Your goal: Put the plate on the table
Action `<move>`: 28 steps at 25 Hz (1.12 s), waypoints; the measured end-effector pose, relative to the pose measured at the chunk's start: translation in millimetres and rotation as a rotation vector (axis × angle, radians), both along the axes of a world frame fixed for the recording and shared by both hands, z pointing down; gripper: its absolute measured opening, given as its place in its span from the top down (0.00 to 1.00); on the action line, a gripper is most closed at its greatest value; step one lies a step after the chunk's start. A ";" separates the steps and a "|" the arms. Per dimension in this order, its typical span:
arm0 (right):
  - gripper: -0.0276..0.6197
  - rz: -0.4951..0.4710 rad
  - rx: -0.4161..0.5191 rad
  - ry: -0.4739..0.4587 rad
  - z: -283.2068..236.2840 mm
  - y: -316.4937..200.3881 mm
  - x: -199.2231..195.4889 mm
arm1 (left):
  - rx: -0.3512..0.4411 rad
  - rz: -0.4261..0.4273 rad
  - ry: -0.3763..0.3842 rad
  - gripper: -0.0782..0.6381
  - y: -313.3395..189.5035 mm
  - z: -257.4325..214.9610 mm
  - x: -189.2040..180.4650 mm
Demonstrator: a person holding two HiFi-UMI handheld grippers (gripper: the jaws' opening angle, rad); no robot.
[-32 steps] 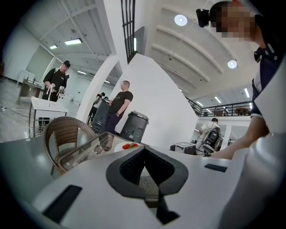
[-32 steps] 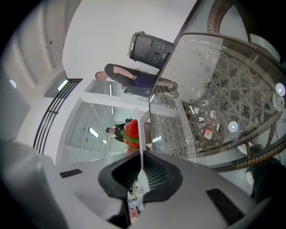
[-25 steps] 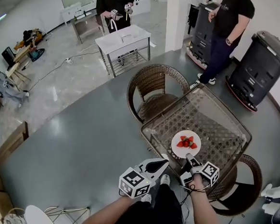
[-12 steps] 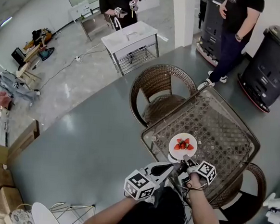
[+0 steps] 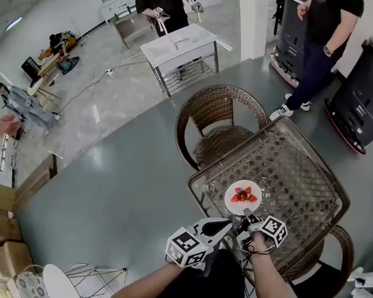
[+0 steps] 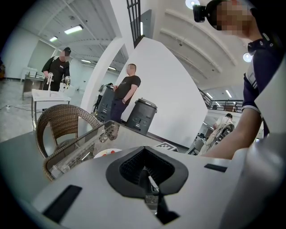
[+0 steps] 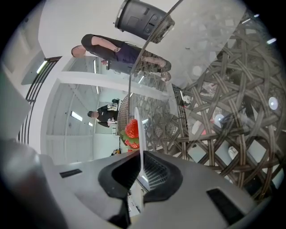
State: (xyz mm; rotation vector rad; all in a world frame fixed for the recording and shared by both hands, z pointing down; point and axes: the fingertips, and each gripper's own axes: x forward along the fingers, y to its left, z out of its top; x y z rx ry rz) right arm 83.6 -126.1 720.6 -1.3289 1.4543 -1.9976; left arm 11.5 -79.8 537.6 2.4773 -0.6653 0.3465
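A white plate (image 5: pixel 243 197) with red strawberries (image 5: pixel 242 194) on it sits low over the near corner of the glass-topped wicker table (image 5: pixel 300 173). I cannot tell whether it touches the glass. My right gripper (image 5: pixel 248 214) is shut on the plate's near rim. In the right gripper view the plate (image 7: pixel 139 129) shows edge-on between that gripper's (image 7: pixel 140 167) pads, with the strawberries (image 7: pixel 132 129) to one side. My left gripper (image 5: pixel 227 224) hovers just left of the right one, shut and holding nothing. The left gripper view looks past its jaws (image 6: pixel 149 185) at the plate (image 6: pixel 107 153) and table edge (image 6: pixel 80 145).
A wicker chair (image 5: pixel 218 119) stands at the table's far left side and another (image 5: pixel 325 265) at its near right. A person (image 5: pixel 324 34) stands beyond, beside dark bins (image 5: pixel 365 88). Further off are another person (image 5: pixel 163 2) and a white metal table (image 5: pixel 181 48).
Both grippers have come down a little, the right one carrying the plate lower over the table's near corner. The head view has shifted slightly.
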 end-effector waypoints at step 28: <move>0.89 -0.205 -0.076 0.279 27.3 -2.7 -1.1 | -0.027 0.003 -0.007 0.88 -4.6 12.5 -4.6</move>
